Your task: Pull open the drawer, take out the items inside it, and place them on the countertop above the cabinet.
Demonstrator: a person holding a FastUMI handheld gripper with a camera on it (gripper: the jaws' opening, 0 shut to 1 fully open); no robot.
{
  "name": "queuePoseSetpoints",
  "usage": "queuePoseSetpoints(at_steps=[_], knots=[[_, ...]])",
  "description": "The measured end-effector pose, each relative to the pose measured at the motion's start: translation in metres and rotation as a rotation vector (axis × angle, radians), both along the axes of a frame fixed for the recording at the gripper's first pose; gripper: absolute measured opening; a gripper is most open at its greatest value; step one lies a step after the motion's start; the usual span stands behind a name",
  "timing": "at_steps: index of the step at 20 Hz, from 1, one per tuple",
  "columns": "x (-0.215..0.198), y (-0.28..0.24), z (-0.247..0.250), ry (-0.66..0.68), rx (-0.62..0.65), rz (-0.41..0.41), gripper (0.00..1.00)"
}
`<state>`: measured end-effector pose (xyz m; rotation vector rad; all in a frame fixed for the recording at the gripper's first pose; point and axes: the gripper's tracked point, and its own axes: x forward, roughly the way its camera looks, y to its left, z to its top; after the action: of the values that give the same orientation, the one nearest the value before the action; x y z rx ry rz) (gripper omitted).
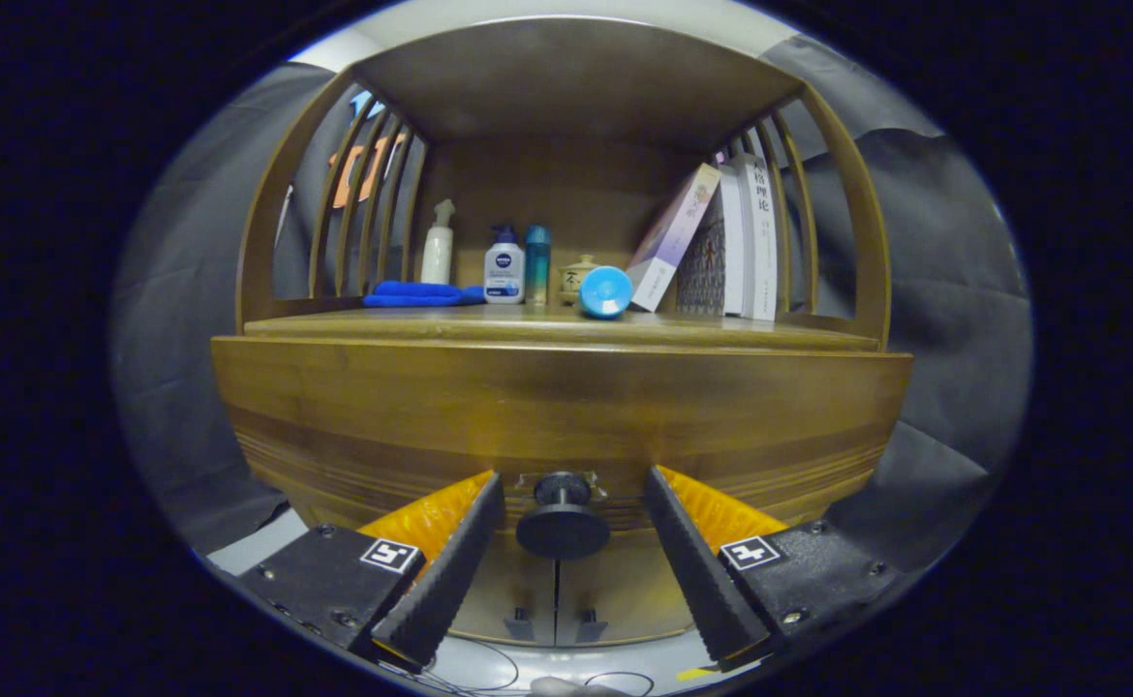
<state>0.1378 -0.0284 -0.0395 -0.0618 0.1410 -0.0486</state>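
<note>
A wooden cabinet fills the view, its drawer front (557, 407) closed. A dark round knob (563, 518) sticks out from the drawer front, right between my two fingers. My gripper (571, 489) is open, its ribbed black pads standing a little off the knob on either side and not touching it. Above the drawer runs the wooden countertop (770, 334). What lies inside the drawer is hidden.
On the countertop stand a white spray bottle (438, 242), a white and blue bottle (504, 274), a teal bottle (536, 263), a small jar (578, 278), a blue round object (606, 291), a folded blue cloth (421, 293) and leaning books (731, 242). Two lower doors (555, 605) sit below the drawer.
</note>
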Motion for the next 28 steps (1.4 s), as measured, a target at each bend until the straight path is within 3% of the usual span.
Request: queuePoseSetpoints(at_steps=[9,13,19,28], knots=[[0.016,-0.003,-0.004,0.031,0.017,0.008,0.98],[-0.011,-0.014,0.011,-0.006,0.041,0.001,0.98],[-0.114,-0.015,0.035,-0.059,0.042,0.017,1.0],[-0.211,-0.011,0.075,-0.133,0.068,0.062,1.0]])
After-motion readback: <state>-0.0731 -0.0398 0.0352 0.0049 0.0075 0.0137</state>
